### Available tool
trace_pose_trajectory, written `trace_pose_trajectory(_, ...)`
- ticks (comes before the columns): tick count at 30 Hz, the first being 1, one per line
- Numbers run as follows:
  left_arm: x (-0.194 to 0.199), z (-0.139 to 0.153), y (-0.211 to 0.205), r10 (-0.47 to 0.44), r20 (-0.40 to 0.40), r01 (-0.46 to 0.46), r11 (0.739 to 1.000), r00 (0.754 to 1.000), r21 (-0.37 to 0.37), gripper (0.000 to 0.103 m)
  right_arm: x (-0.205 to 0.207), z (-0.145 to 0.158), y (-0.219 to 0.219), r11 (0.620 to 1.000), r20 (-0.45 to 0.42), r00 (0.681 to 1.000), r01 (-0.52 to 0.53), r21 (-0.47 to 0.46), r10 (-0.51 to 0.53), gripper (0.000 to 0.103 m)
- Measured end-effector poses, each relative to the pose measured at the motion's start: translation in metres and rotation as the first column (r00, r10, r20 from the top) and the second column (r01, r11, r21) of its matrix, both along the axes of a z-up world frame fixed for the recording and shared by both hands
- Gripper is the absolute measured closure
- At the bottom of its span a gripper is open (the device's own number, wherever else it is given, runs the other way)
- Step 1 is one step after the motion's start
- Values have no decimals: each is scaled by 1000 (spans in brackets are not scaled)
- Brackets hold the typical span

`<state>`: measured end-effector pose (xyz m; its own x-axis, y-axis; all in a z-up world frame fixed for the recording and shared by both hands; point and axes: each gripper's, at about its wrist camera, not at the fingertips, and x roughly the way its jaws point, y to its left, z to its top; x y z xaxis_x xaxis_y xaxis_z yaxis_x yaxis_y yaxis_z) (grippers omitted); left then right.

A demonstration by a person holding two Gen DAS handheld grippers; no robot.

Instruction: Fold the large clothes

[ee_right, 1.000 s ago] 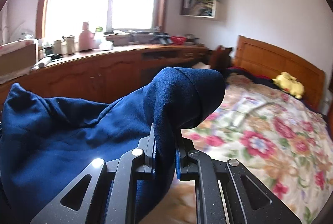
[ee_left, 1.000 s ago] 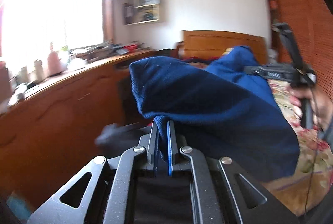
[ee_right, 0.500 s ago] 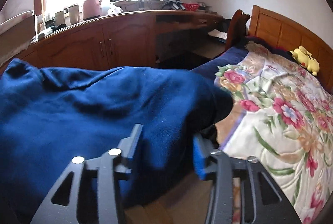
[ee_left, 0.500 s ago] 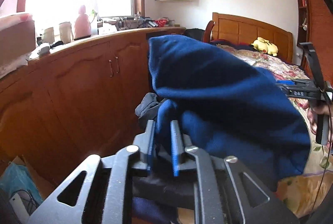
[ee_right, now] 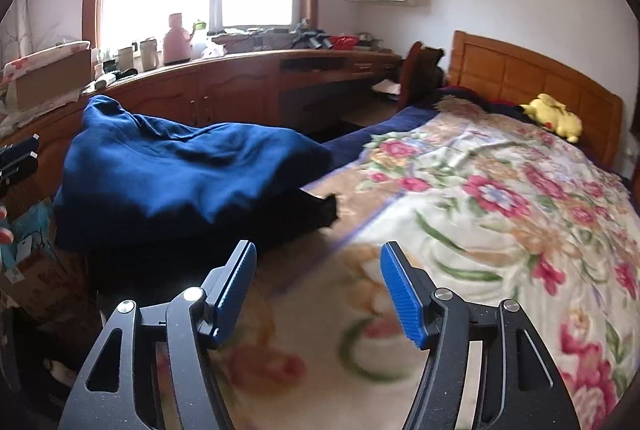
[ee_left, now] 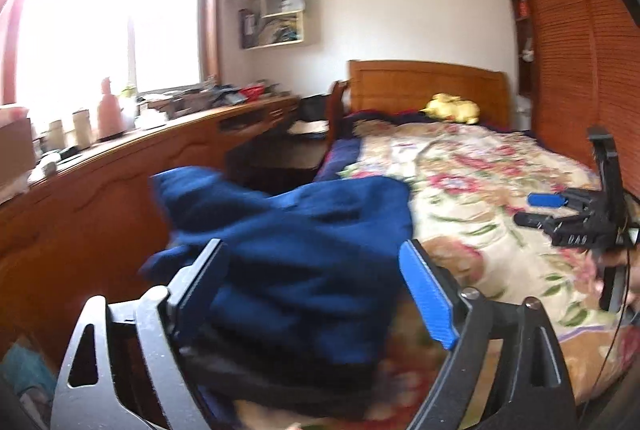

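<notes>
Because a broad, flat surface is needed for folding, the bed [ee_right: 500, 198] is used as the support. The blue garment [ee_right: 180, 170] is laid bunched at its near left corner, over a dark item. Both the left gripper [ee_left: 316, 290] and the right gripper [ee_right: 318, 290] have just been opening; each is spread, with nothing pinched.
</notes>
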<state>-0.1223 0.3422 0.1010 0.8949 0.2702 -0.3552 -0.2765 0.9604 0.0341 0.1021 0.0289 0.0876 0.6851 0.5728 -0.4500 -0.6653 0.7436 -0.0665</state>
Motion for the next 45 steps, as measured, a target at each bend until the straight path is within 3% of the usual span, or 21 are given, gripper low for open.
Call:
trace_pose_trajectory(4,21,-2,-47,-66,4,66,998,998,9,5,-23,-3,-42,998,20,998,54,22,-54,28)
trace_pose_trajectory(12,76,-16,-143,-222,-9,221,975,975,-29,1,-60,-10,-118,981,27,983,178,76,-181,23)
trace_pose_trajectory(23,134,-47,-246,-336,-26,333,939,941,-81,1,-73,-33,-184,912,24,917,394,111,-399,23)
trace_pose_trajectory(28,147,-55,-277,-370,-20,366,925,929,-99,1,-77,-40,-202,880,23,887,456,131,-462,23)
trace_pose_trajectory(37,164,-68,-314,-374,-12,371,924,928,-96,1,-87,-51,-210,832,81,832,535,150,-550,23)
trace_pose_trajectory(45,159,-79,-328,-371,12,371,926,929,-70,1,-90,-68,-213,813,94,811,558,167,-577,23)
